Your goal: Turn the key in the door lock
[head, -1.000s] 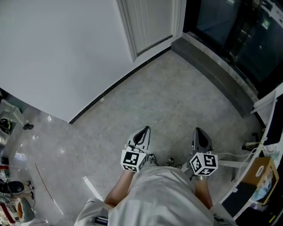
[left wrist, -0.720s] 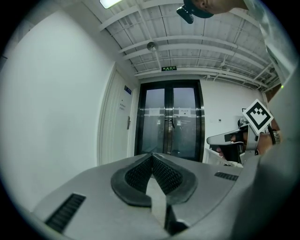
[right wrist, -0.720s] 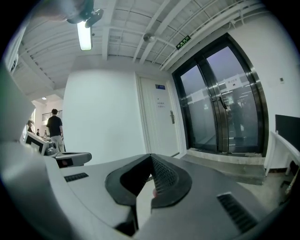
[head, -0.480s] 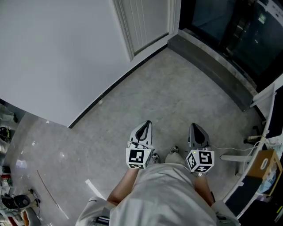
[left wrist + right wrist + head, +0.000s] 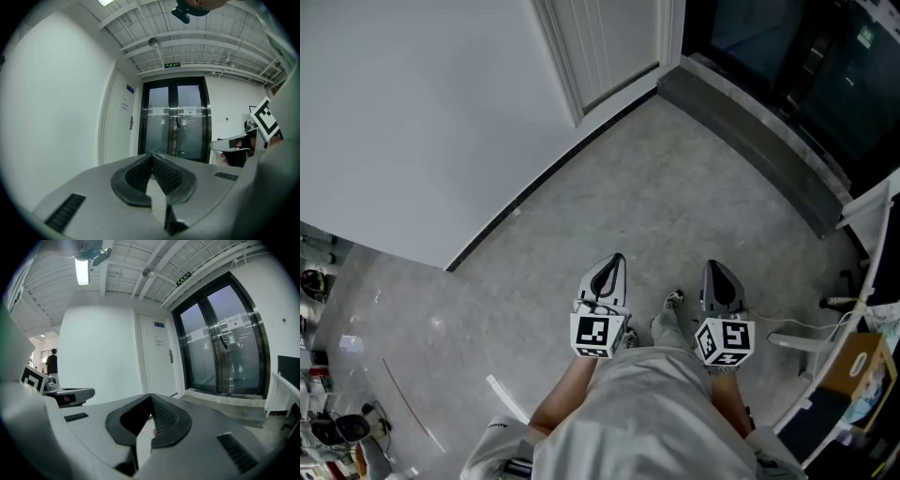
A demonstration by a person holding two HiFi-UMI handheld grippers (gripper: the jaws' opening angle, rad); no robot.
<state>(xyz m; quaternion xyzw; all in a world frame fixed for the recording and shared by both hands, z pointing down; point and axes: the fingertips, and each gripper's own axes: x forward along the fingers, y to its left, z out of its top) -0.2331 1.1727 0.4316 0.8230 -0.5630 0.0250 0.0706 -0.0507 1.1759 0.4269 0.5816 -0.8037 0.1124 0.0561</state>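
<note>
Claws first: the left claw (image 5: 613, 264) is sitting clenched, its ribbed pads (image 5: 164, 175) pressing together with nothing between them. The right claw (image 5: 716, 270) is doing the same, closed tight on nothing. Both are hanging in front of the person's waist, side by side but apart, pointing toward 12 o'clock over the grey floor (image 5: 609, 206). One shoe (image 5: 667, 321) is poking out between them.

Looking down from the head view, the white door (image 5: 605, 42) is standing well away at 12 o'clock. A white wall (image 5: 412, 122) is running off toward 9 o'clock, and dark glass doors (image 5: 787, 56) are sitting at about 1 o'clock behind a stone step (image 5: 750, 141).

The door lock (image 5: 131, 123) is showing up in the left gripper view as a small metal plate on that white door, at roughly 11 o'clock from the closed tips and well apart from both claws. Whether a key is sitting in it, I'm not seeing; it's too small to tell.
</note>
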